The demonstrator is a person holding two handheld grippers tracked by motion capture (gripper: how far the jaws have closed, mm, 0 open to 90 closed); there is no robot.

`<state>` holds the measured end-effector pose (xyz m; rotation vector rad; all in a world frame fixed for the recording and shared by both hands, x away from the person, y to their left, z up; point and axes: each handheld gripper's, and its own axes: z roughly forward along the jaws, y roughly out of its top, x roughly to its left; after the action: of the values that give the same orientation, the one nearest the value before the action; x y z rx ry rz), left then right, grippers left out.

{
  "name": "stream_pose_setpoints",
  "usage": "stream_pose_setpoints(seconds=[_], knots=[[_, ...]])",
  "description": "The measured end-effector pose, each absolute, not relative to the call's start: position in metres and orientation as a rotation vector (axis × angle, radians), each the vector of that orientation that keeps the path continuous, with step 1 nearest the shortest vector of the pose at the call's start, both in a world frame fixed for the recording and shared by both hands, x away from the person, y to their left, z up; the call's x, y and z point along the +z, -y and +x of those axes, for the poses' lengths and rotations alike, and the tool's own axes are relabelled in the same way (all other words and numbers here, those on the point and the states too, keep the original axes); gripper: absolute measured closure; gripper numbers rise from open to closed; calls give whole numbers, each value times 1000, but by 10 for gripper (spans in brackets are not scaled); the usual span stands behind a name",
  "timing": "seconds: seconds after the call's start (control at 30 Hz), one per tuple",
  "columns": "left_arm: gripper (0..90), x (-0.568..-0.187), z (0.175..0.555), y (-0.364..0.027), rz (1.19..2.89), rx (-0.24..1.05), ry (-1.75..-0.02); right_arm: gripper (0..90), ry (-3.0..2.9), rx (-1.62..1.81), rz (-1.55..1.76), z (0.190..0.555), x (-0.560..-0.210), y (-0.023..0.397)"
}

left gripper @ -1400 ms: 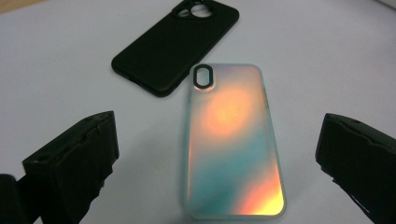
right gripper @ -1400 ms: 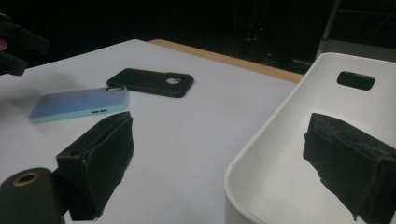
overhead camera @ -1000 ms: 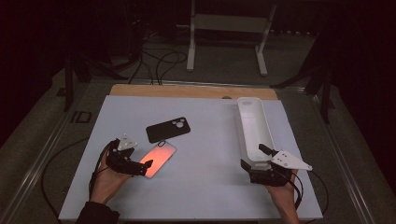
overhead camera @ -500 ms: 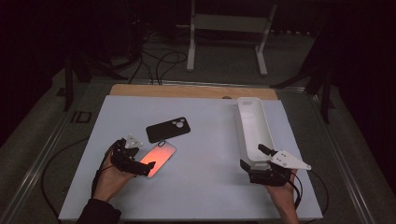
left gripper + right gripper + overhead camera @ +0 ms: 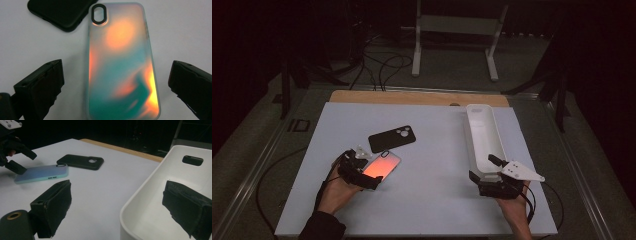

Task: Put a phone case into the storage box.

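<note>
The iridescent phone case (image 5: 122, 62) lies flat on the white counter (image 5: 432, 165), back side up, its orange and teal sheen bright in the left gripper view and its oval camera cutout at the far end. The left tongs (image 5: 116, 85) are spread wide, one black jaw on each side of the case's near half, both clear of its edges with bare counter showing in the gaps. In the high view the left tongs (image 5: 367, 172) sit at the case's near end, low over the counter; whether they touch the surface is hard to tell from there. Just beyond the case lies a black phone case (image 5: 392, 138), also flat, its corner close to the iridescent one but apparently apart from it. Well off to the right, a long white tray (image 5: 484, 140) stands lengthwise on the counter, with a slot handle in its far wall. The right tongs (image 5: 120, 207) are open at the tray's near end, one jaw outside over the counter and the other inside the tray, gripping nothing.
</note>
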<state>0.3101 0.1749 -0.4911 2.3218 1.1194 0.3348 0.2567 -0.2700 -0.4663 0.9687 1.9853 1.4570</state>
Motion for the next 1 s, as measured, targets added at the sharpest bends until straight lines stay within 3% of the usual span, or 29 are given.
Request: stream_pose_setpoints(seconds=[1.0], knots=[[2,-507,314,-159,2390,295,-1151,87,-1977,1455,980,258,-466,272]])
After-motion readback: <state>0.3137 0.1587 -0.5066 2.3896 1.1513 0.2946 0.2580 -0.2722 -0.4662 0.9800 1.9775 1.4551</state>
